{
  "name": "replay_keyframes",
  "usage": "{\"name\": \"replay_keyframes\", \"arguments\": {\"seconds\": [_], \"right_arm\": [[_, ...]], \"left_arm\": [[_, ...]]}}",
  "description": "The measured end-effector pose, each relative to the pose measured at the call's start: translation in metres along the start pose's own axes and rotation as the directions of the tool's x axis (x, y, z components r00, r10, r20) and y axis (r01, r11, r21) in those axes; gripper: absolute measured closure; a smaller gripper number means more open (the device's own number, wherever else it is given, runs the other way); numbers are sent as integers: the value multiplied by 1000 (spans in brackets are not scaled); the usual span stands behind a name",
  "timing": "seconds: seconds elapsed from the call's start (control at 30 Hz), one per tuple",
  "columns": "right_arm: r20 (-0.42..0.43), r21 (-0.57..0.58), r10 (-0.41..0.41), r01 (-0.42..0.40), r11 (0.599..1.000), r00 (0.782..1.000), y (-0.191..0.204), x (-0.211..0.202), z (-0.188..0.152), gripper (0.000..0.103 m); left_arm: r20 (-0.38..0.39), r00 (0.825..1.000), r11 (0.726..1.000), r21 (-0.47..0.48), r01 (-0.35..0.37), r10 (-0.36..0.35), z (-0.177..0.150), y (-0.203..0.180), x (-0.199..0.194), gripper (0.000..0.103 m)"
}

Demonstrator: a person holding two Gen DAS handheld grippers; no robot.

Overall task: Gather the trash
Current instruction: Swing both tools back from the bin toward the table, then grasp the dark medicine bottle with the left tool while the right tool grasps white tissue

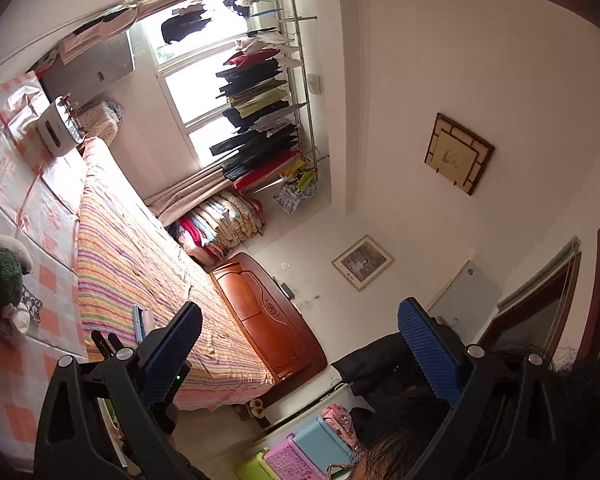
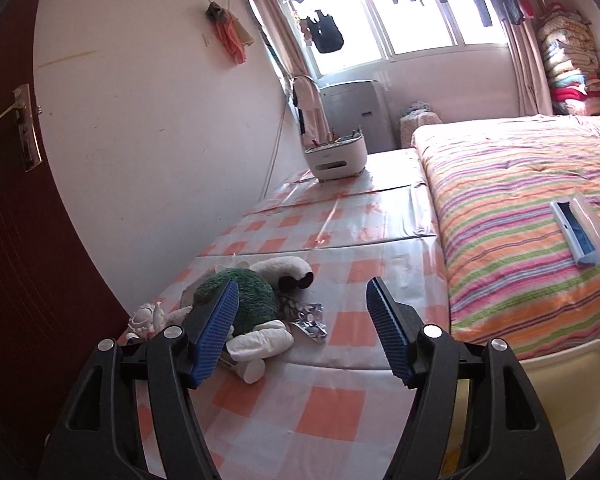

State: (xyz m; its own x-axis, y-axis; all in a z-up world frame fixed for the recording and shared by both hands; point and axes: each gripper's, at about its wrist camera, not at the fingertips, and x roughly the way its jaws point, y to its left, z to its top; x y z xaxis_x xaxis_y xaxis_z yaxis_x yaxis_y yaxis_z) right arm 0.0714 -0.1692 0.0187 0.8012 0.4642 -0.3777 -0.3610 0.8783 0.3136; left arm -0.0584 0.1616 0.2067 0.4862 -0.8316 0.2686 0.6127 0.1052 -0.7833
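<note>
A crumpled silver foil wrapper (image 2: 311, 322) lies on the orange-checked table cover (image 2: 324, 408), next to a green and white plush toy (image 2: 244, 300). A small white bottle (image 2: 252, 370) lies beside the toy. My right gripper (image 2: 302, 326) is open and empty, just above the table, with the wrapper between its blue pads. My left gripper (image 1: 300, 352) is open and empty, raised and tilted, facing the bed and the far wall. The plush toy (image 1: 0, 280) shows at the left edge of the left wrist view.
A white box-shaped appliance (image 2: 335, 156) stands at the table's far end. A striped bed (image 2: 520, 216) lies to the right with a blue and white box (image 2: 578, 232) on it. A cream bin rim (image 2: 568, 364) sits at lower right. A dark red door (image 2: 20, 184) is on the left.
</note>
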Motion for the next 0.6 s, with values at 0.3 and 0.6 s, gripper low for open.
{"name": "replay_keyframes", "arguments": {"seconds": [0.3,0.6], "right_arm": [[-175,-116,58,-79,990,983,37,81,-20,33],[-323,-125,8,-51,991,946,35,135,-49,33]], "left_arm": [[146,873,882,12,-471,465,21,73,-21,8],[177,327,322,57,-945,928,11,172,-53,8]]}}
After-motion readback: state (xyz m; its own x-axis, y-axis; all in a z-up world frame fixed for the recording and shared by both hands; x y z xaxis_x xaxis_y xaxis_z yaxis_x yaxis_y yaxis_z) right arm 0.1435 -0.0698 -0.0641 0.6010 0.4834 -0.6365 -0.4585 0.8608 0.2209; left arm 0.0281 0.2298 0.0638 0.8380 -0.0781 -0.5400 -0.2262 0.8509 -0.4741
